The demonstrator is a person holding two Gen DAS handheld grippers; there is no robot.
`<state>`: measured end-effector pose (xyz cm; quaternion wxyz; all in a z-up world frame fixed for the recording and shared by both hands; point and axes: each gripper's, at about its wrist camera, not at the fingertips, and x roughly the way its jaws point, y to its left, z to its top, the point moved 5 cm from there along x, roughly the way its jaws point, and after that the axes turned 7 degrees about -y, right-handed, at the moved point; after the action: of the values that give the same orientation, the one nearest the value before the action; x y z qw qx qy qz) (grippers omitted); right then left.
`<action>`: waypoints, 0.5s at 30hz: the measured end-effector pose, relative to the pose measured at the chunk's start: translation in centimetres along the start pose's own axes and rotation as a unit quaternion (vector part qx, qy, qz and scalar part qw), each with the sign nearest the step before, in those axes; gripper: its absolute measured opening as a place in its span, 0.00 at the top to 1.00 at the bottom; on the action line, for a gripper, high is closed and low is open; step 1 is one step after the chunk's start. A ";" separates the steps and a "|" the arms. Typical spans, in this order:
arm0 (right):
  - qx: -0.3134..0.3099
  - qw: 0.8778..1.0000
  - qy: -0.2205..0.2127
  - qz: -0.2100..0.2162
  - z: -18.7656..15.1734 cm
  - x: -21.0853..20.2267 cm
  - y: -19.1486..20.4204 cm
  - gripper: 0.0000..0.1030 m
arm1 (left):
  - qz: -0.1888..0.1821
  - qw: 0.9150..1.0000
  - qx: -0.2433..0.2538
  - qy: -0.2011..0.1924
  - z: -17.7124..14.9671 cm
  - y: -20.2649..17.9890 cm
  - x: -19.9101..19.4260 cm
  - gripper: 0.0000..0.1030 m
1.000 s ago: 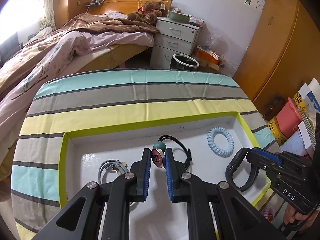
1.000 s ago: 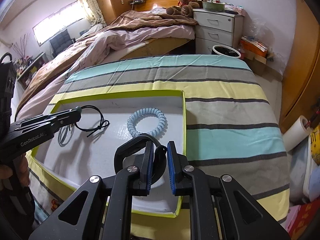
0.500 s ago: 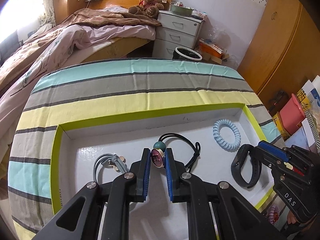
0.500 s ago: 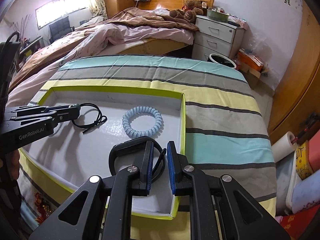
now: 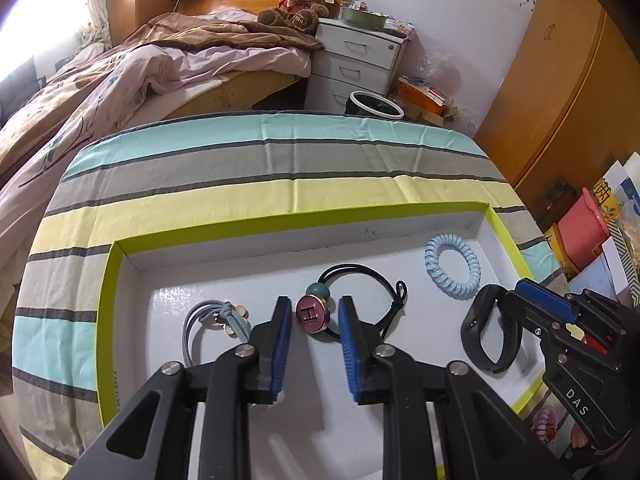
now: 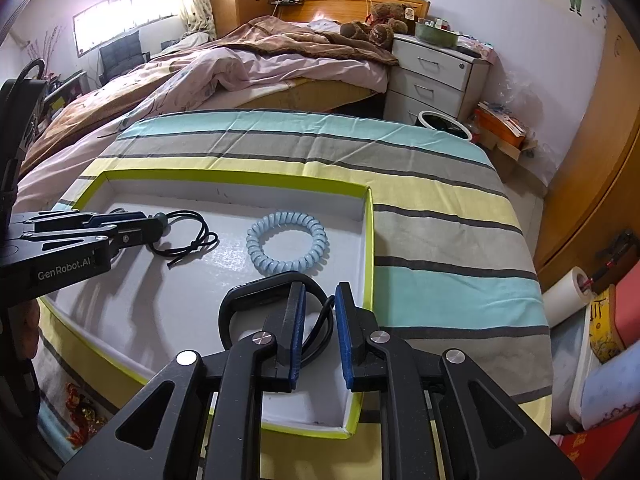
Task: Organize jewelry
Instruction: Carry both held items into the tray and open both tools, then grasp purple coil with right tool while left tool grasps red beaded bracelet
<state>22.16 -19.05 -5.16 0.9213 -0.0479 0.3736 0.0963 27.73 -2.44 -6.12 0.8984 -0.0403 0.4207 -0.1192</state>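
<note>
A white tray with a lime-green rim (image 5: 105, 300) (image 6: 370, 240) lies on a striped cloth. In it are a black cord hair tie with a round pink "H" charm (image 5: 313, 313) and teal bead, a grey hair tie (image 5: 208, 318), a light-blue spiral hair tie (image 5: 453, 266) (image 6: 287, 247) and a black wristband (image 5: 489, 334) (image 6: 256, 300). My left gripper (image 5: 312, 312) (image 6: 154, 222) is open with the charm lying free between its fingers. My right gripper (image 6: 320, 300) (image 5: 516, 292) is open around the wristband's strap.
The striped cloth (image 5: 260, 168) covers a rounded table. Behind it are a bed (image 5: 132, 76), a white drawer unit (image 5: 356, 64) and a bin (image 5: 374, 106). A wooden wardrobe (image 5: 560, 100) and boxes stand at the right.
Both grippers have opened: the left let go of the charm, the right let go of the wristband, which now rests in the tray. Both grippers drew back slightly.
</note>
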 end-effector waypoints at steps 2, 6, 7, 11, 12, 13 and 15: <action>0.001 1.000 -0.005 0.004 0.2 -0.2 0.0 0.77 | -0.002 1.000 -0.001 -0.004 0.0 0.0 -0.3 0.72; 0.002 1.000 -0.022 0.005 0.6 -1.1 0.0 0.68 | -0.002 1.000 -0.001 -0.017 -0.2 -0.3 -1.7 0.69; 0.002 1.000 -0.026 0.005 0.7 -1.3 0.1 0.68 | -0.004 1.000 -0.001 -0.023 -0.3 -0.4 -2.3 0.68; -0.004 0.999 -0.048 0.003 0.9 -2.9 0.7 0.68 | -0.010 0.999 -0.001 -0.047 -0.6 -0.9 -4.7 0.65; -0.005 0.998 -0.057 0.002 1.0 -3.6 0.8 0.67 | -0.012 0.999 -0.001 -0.052 -0.7 -1.0 -5.3 0.65; -0.005 0.998 -0.063 0.001 1.0 -4.1 0.9 0.67 | -0.013 0.998 -0.002 -0.058 -0.9 -1.1 -6.0 0.64; -0.006 0.997 -0.077 -0.001 1.1 -5.1 1.1 0.67 | -0.011 0.998 -0.004 -0.067 -1.3 -1.2 -7.2 0.63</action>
<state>19.06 -18.54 -0.81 0.9472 -0.0464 0.3006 0.1016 22.07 -1.76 -1.39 0.9231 -0.0565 0.3593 -0.1248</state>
